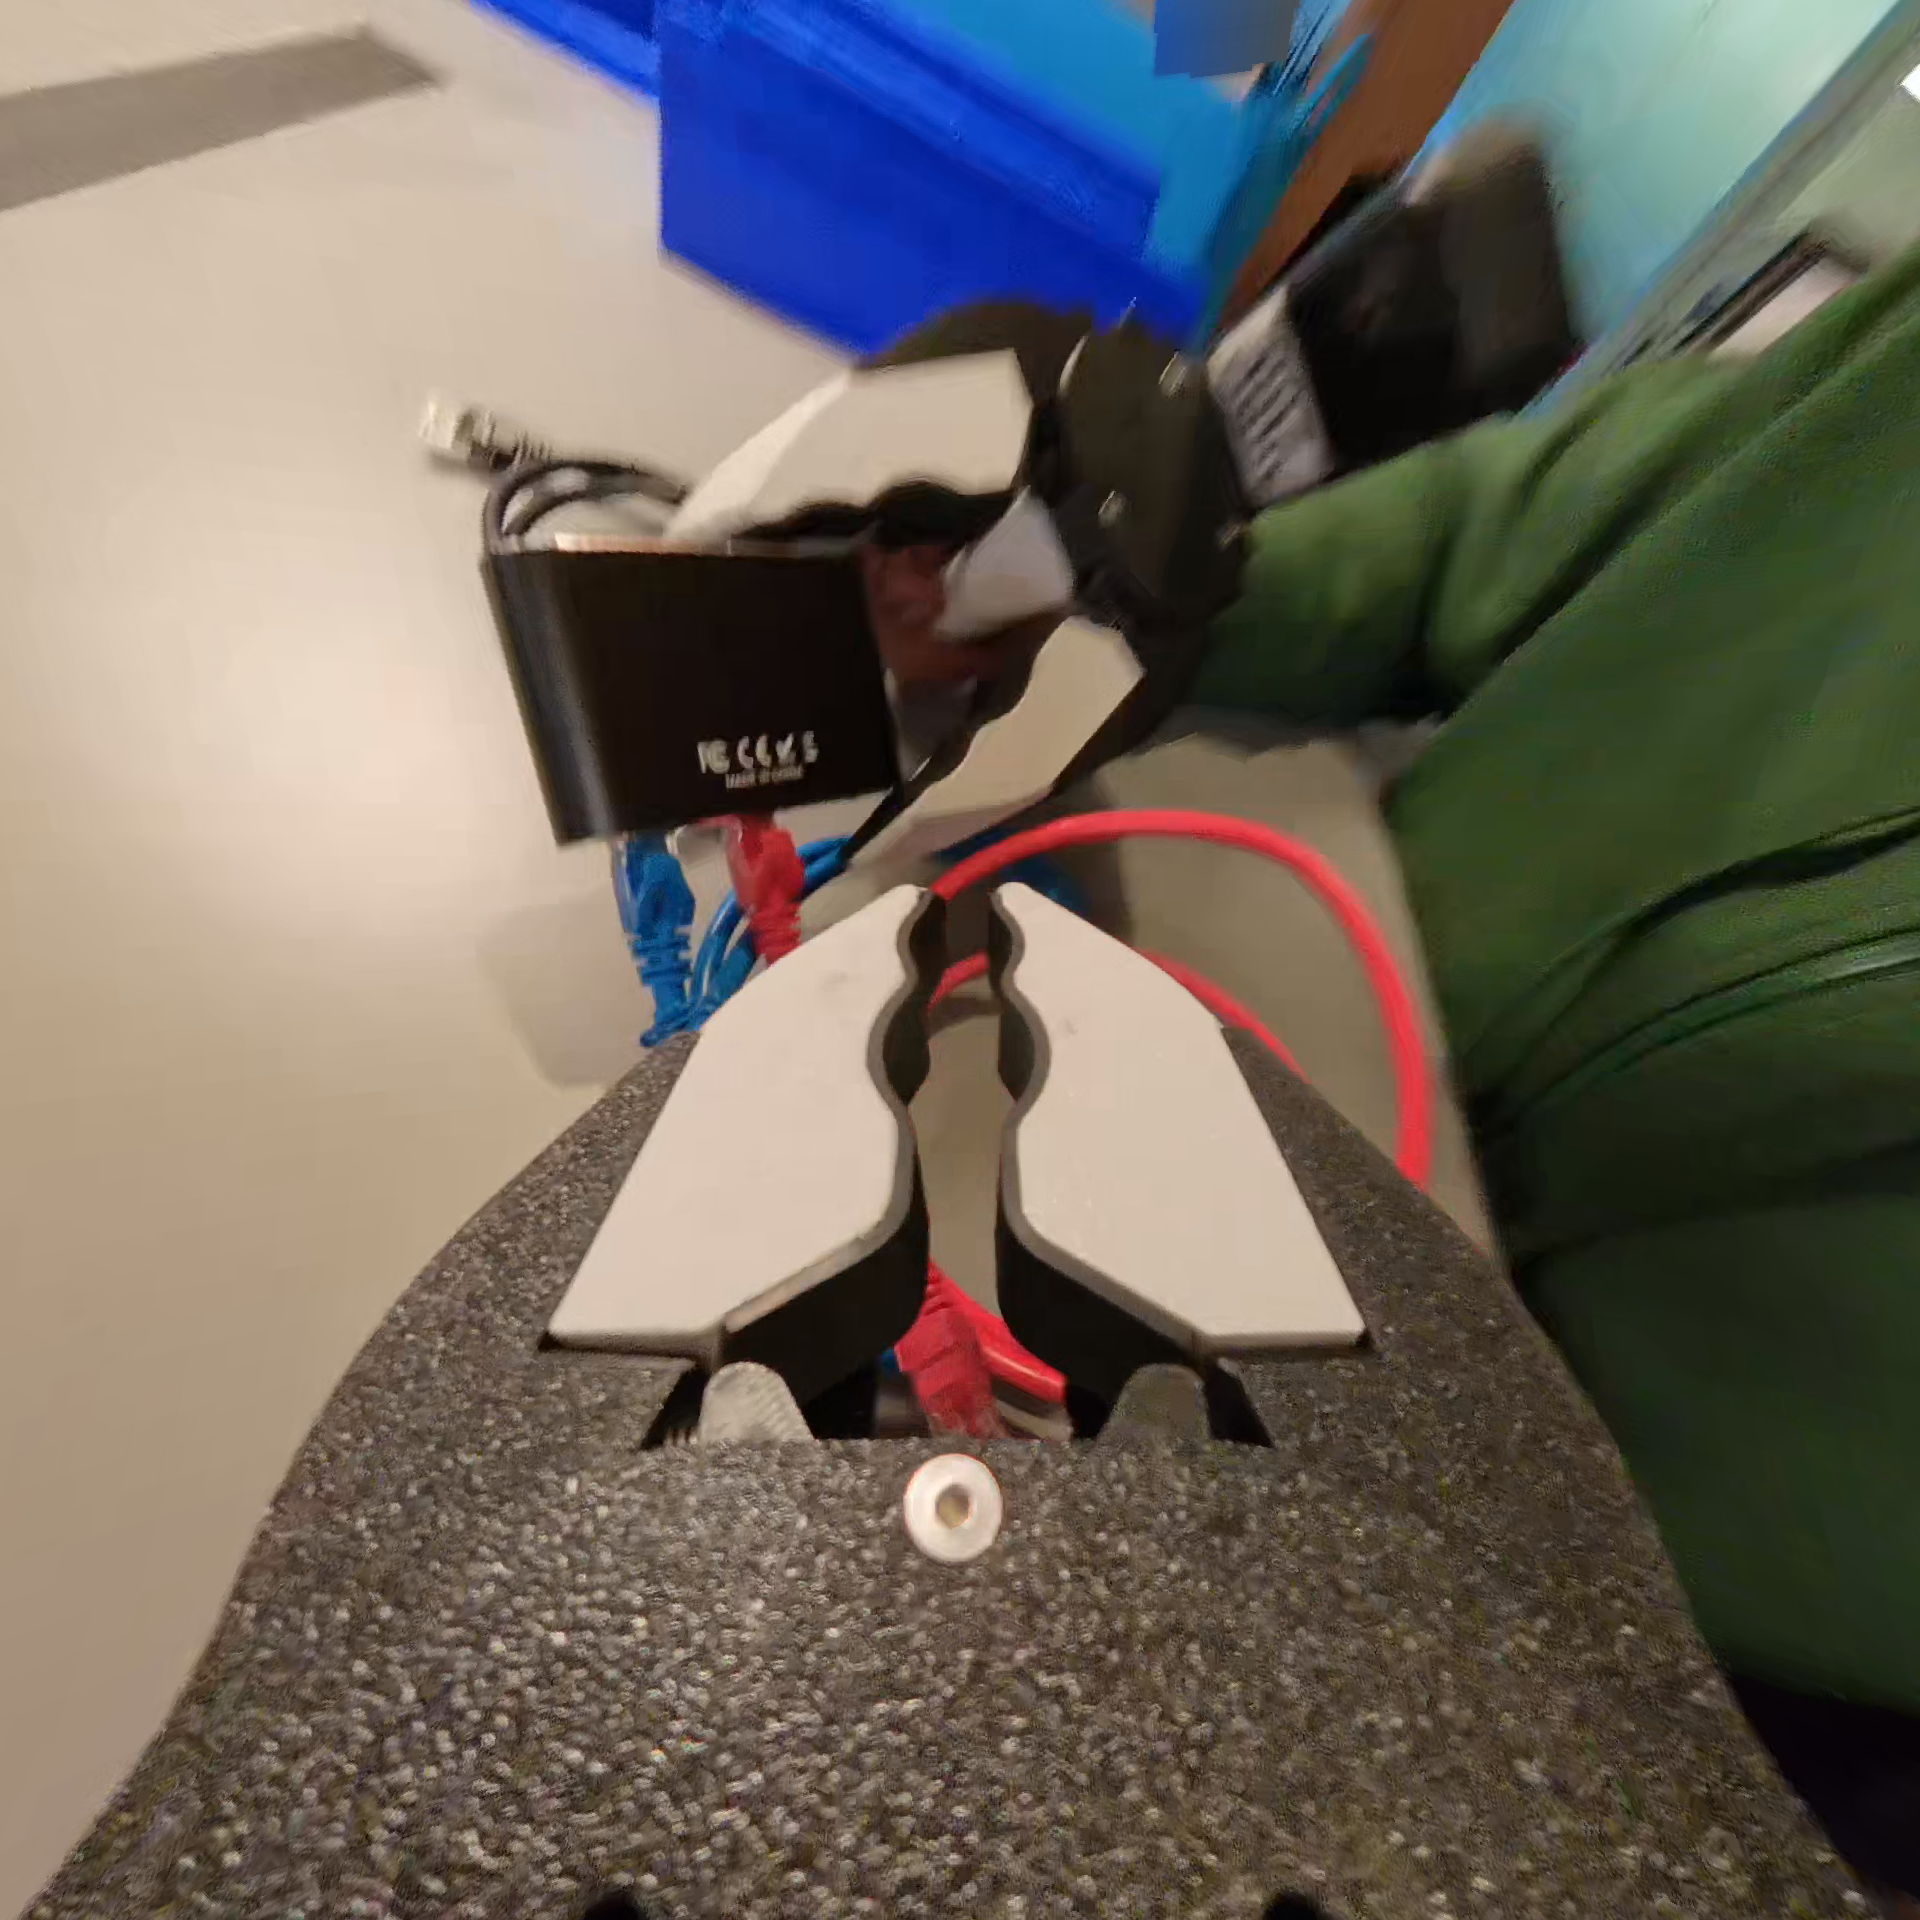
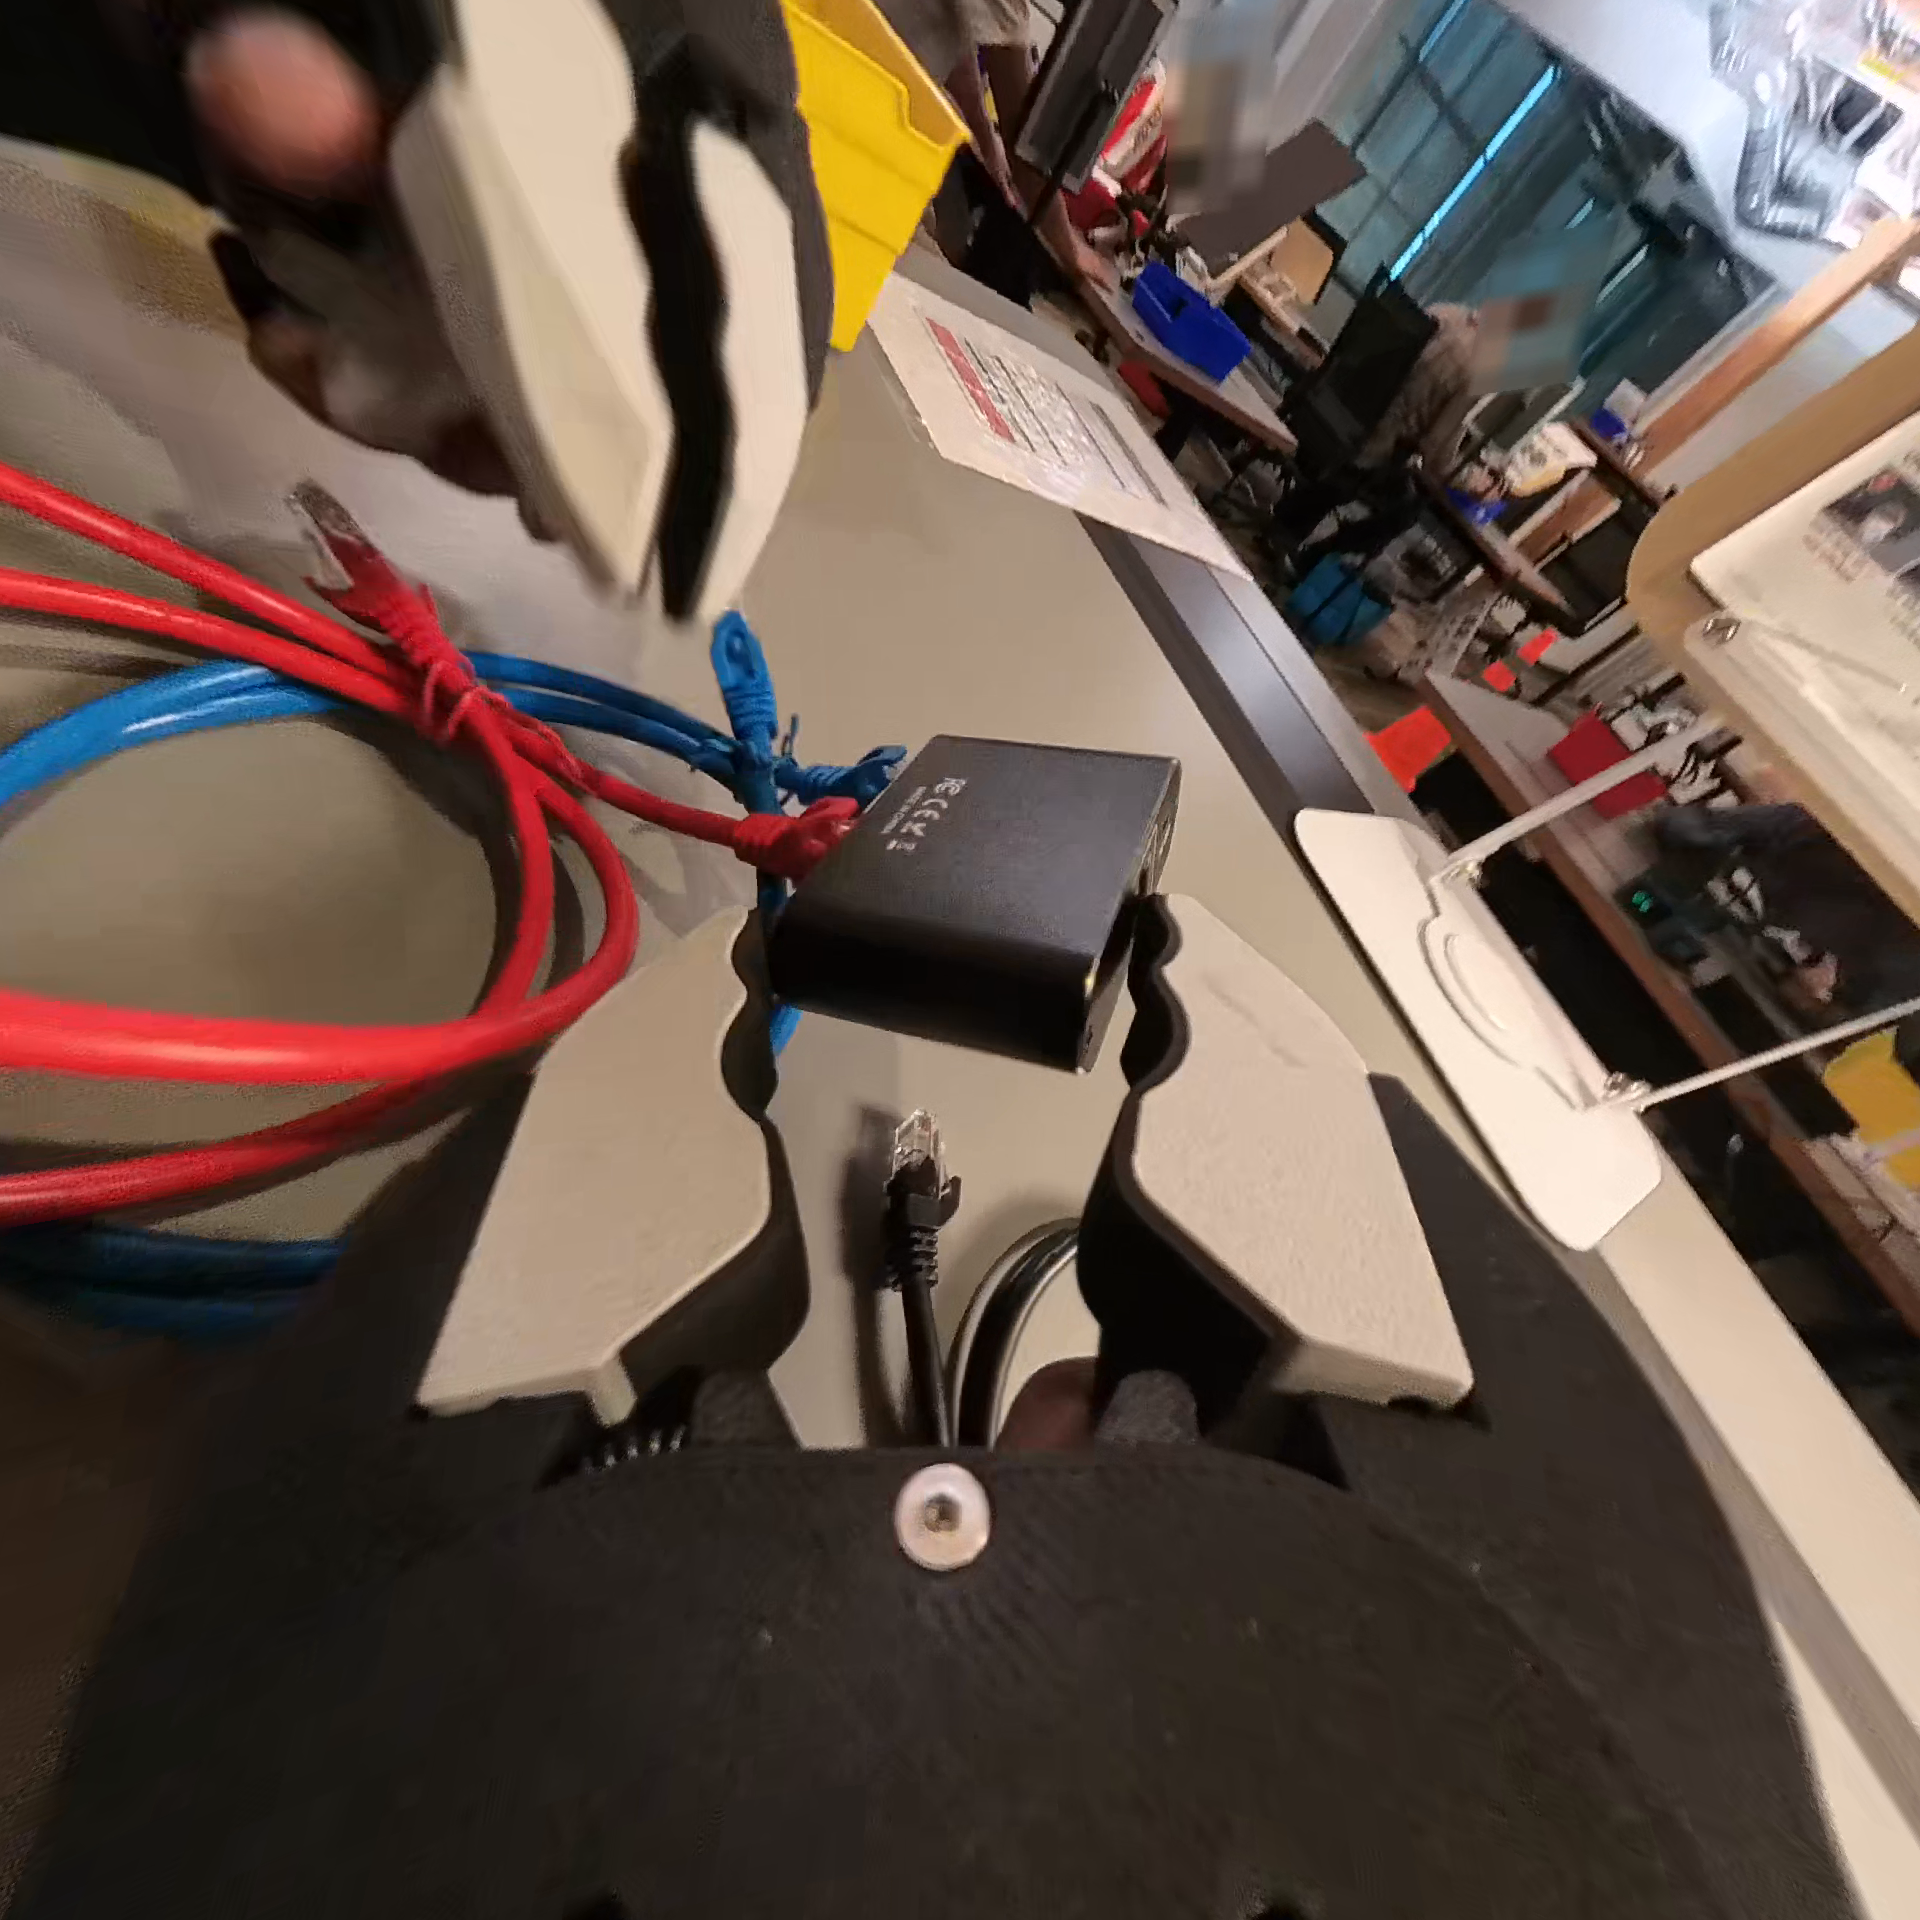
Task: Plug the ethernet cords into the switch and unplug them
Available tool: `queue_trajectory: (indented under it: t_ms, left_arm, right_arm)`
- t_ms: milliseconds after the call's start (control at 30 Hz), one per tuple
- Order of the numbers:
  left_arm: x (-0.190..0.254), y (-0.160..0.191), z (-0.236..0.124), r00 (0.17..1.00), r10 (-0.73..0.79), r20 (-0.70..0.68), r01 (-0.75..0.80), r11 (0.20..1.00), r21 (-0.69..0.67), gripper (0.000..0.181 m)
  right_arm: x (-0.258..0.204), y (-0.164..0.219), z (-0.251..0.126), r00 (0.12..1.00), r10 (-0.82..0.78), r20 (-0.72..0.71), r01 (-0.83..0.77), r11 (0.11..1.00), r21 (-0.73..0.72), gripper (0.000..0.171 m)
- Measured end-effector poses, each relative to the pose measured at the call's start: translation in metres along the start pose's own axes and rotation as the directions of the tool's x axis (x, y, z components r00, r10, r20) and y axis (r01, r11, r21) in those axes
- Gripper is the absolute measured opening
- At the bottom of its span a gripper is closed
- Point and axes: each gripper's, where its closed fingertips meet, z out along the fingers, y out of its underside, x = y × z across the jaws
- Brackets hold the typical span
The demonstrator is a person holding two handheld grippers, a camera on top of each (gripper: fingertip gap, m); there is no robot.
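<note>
The black switch point(image 2: 987, 883) is held off the table point(image 2: 935, 644); my right gripper point(image 2: 951, 935) is shut on its near end. A red cord point(image 2: 800, 836) and a blue cord point(image 2: 862, 774) are plugged into its far side. They also show in the left wrist view, red point(image 1: 764, 873) and blue point(image 1: 649, 894), under the switch point(image 1: 686, 686). A loose red plug point(image 2: 353, 561), a loose blue plug point(image 2: 736, 655) and a loose black plug point(image 2: 920, 1153) lie on the table. My left gripper point(image 1: 961, 914) is shut with nothing in it, hovering over the cord loops, blurred.
A blue bin point(image 1: 914, 156) stands behind the switch and a yellow bin point(image 2: 862, 135) at the back. A laminated sheet point(image 2: 1039, 416) and a white stand base point(image 2: 1455, 987) lie near the table's right edge. A green sleeve point(image 1: 1662, 727) is on the right.
</note>
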Motion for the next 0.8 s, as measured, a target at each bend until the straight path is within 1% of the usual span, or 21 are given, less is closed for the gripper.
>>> queue_trajectory:
  t_ms: [33, 100, 133, 200, 267, 300, 367, 400, 467, 533, 633, 767, 800]
  left_arm:
    - [0.001, -0.01, -0.008, 0.999, -0.027, -0.024, 0.028, 0.998, 0.064, 0.012]
    - [-0.011, -0.028, -0.021, 0.997, -0.067, 0.026, 0.061, 0.981, 0.187, 0.03]
    - [-0.016, -0.031, -0.025, 0.996, -0.079, 0.045, 0.067, 0.972, 0.223, 0.04]
    - [-0.02, -0.031, -0.024, 0.994, -0.1, 0.043, 0.087, 0.967, 0.241, 0.056]
    - [-0.014, -0.024, -0.014, 0.992, -0.125, -0.028, 0.128, 0.97, 0.206, 0.064]
    - [-0.007, -0.019, -0.007, 0.987, -0.136, -0.081, 0.148, 0.972, 0.18, 0.066]
    - [0.007, -0.01, 0.006, 0.972, -0.148, -0.183, 0.172, 0.977, 0.128, 0.065]
    - [0.014, -0.005, 0.012, 0.964, -0.148, -0.222, 0.172, 0.98, 0.097, 0.059]
    - [0.025, 0.007, 0.022, 0.951, -0.143, -0.276, 0.155, 0.988, 0.022, 0.032]
    - [0.025, 0.009, 0.026, 0.949, -0.151, -0.278, 0.16, 0.987, 0.011, 0.029]
    - [0.016, 0.003, 0.022, 0.939, -0.219, -0.265, 0.235, 0.971, 0.031, 0.027]
    - [-0.008, -0.005, 0.01, 0.943, -0.276, -0.189, 0.299, 0.948, 0.111, 0.026]
    - [-0.014, -0.007, 0.007, 0.942, -0.29, -0.167, 0.313, 0.94, 0.135, 0.026]
  right_arm:
    - [-0.001, -0.003, -0.001, 1.0, -0.017, 0.006, 0.017, 1.0, 0.025, 0.067]
    - [-0.006, -0.011, -0.006, 0.998, -0.049, 0.041, 0.045, 0.995, 0.088, 0.066]
    - [-0.01, -0.016, -0.009, 0.996, -0.069, 0.063, 0.06, 0.99, 0.124, 0.066]
    - [-0.021, -0.028, -0.016, 0.988, -0.109, 0.112, 0.084, 0.975, 0.204, 0.067]
    - [-0.037, -0.039, -0.023, 0.973, -0.152, 0.172, 0.101, 0.957, 0.272, 0.066]
    - [-0.044, -0.042, -0.025, 0.965, -0.174, 0.194, 0.113, 0.95, 0.293, 0.067]
    - [-0.056, -0.045, -0.027, 0.951, -0.219, 0.216, 0.146, 0.939, 0.312, 0.067]
    - [-0.06, -0.045, -0.027, 0.945, -0.238, 0.223, 0.162, 0.936, 0.314, 0.066]
    - [-0.064, -0.043, -0.026, 0.938, -0.26, 0.231, 0.184, 0.934, 0.305, 0.066]
    - [-0.064, -0.04, -0.026, 0.935, -0.271, 0.229, 0.198, 0.934, 0.298, 0.065]
    - [-0.051, -0.034, -0.022, 0.952, -0.238, 0.193, 0.186, 0.95, 0.252, 0.062]
    - [-0.015, -0.003, -0.015, 0.977, -0.169, 0.132, 0.159, 0.984, 0.081, 0.054]
    - [-0.007, 0.007, -0.014, 0.981, -0.131, 0.146, 0.128, 0.991, 0.029, 0.053]
